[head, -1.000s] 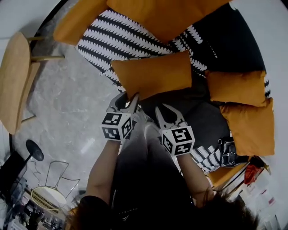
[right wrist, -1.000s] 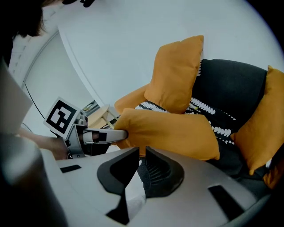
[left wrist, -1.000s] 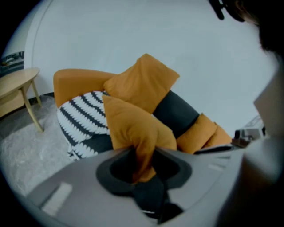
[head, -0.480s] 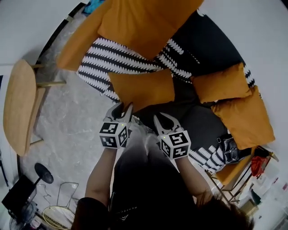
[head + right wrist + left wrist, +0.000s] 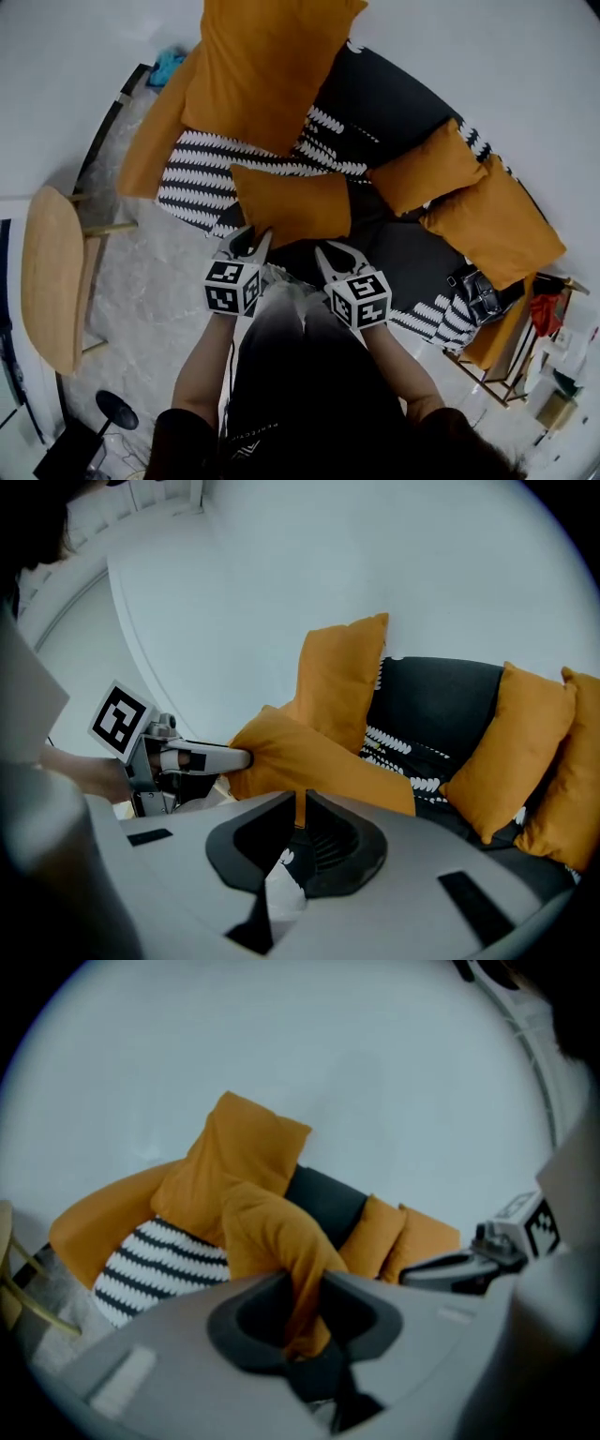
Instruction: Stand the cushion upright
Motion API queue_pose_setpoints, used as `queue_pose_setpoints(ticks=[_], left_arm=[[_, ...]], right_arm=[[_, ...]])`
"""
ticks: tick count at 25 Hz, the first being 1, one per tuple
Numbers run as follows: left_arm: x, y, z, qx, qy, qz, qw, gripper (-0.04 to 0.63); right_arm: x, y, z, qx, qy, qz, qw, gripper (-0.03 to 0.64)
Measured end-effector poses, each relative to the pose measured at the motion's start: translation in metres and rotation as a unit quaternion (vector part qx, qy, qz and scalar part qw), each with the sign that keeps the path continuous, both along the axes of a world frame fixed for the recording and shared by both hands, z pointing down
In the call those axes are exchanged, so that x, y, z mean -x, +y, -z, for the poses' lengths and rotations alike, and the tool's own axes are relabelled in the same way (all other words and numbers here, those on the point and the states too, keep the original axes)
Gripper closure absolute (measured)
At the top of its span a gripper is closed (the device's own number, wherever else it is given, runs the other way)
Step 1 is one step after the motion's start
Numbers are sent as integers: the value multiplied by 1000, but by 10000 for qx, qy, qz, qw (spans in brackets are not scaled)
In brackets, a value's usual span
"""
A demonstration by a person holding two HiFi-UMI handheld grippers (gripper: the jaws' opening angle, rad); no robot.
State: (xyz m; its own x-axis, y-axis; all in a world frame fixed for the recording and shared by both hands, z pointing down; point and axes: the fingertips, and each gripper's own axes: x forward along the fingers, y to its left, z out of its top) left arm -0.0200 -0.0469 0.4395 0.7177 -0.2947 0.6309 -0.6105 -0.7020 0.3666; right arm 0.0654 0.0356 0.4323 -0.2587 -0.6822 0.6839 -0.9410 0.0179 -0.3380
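I hold an orange cushion (image 5: 291,202) by its near edge over the front of the black sofa (image 5: 394,94), its far edge tipped up. My left gripper (image 5: 246,242) grips the near left corner. In the left gripper view the cushion (image 5: 267,1227) folds down between the jaws of that gripper (image 5: 302,1302), which have just been closing on it. My right gripper (image 5: 336,255) pinches the near right edge. In the right gripper view a thin orange fold of the cushion (image 5: 319,761) sits between its shut jaws (image 5: 300,817).
A big orange cushion (image 5: 262,66) stands against the wall, and two more (image 5: 427,169) (image 5: 492,225) lean at the right. A black-and-white striped blanket (image 5: 202,178) covers the seat's left part. A wooden table (image 5: 47,281) stands at the left, a black bag (image 5: 478,295) at the right.
Both grippers have risen with the cushion, lifting its near edge off the seat. The left gripper has rolled a little. My view has tilted up toward the wall.
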Motion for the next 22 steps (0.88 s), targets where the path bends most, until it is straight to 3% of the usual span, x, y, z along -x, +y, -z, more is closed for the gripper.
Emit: queue_pose_setpoints(ticks=[8,15,22], left_arm=[[-42,1,23,-306,-330,-1003,9939,497],[-88,-4,44,-689,-761,-1907,9763,499],[-132,-15,62,-955,-812,-2717,9542,497]], right_arm=[[-35,6,12,-135,-290,-563,9979,591],[-72,-12,22,-397,-563,-775,9946,594],[-106,-20,24,-492,-596,-1025,9917,597]])
